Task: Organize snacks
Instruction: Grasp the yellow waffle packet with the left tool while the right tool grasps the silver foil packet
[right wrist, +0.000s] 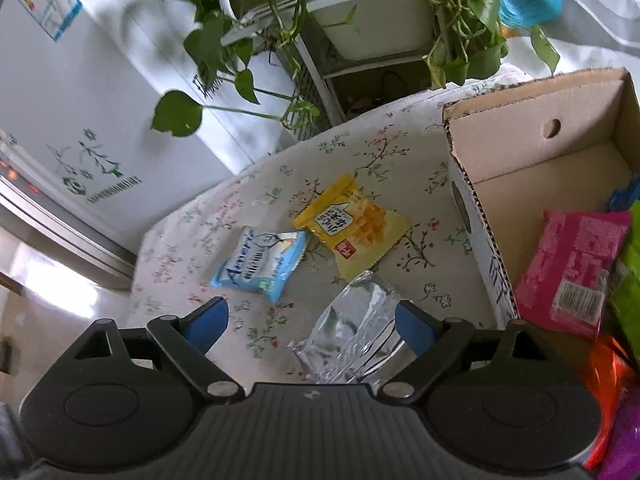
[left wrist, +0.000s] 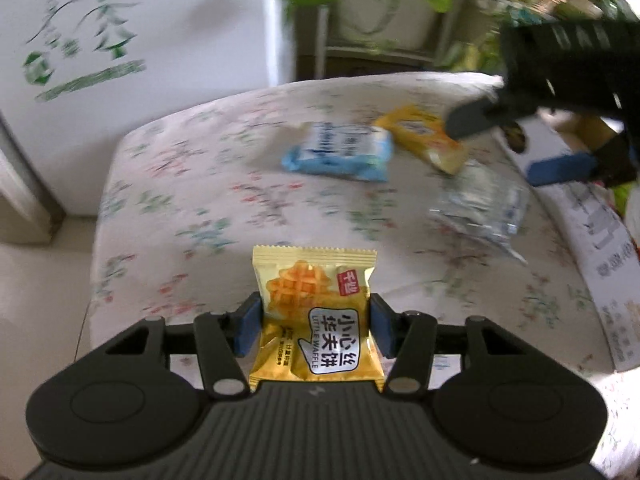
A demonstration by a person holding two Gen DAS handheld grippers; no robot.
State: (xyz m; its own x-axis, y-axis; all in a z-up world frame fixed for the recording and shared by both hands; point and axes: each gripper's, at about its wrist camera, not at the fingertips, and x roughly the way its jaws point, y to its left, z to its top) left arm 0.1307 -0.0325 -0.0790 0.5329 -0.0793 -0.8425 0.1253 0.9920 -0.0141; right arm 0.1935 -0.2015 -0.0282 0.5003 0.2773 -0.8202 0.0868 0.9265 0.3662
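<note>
My left gripper (left wrist: 314,326) is shut on a yellow waffle packet (left wrist: 316,320), its blue pads pressing both sides, above the floral tablecloth (left wrist: 192,208). Further on lie a blue snack packet (left wrist: 340,152), a second yellow packet (left wrist: 428,138) and a silver foil packet (left wrist: 480,208). My right gripper (right wrist: 312,320) is open low over the table, with the silver foil packet (right wrist: 352,336) lying between its fingers, untouched. Beyond it lie the blue packet (right wrist: 260,264) and the yellow packet (right wrist: 352,224). In the left wrist view my right gripper (left wrist: 520,144) shows at the upper right.
An open cardboard box (right wrist: 560,160) stands on the right of the table, holding a pink packet (right wrist: 576,272) and other colourful packets. A plant stand with trailing green leaves (right wrist: 224,52) sits behind the table. A white fridge (right wrist: 80,100) stands at the left.
</note>
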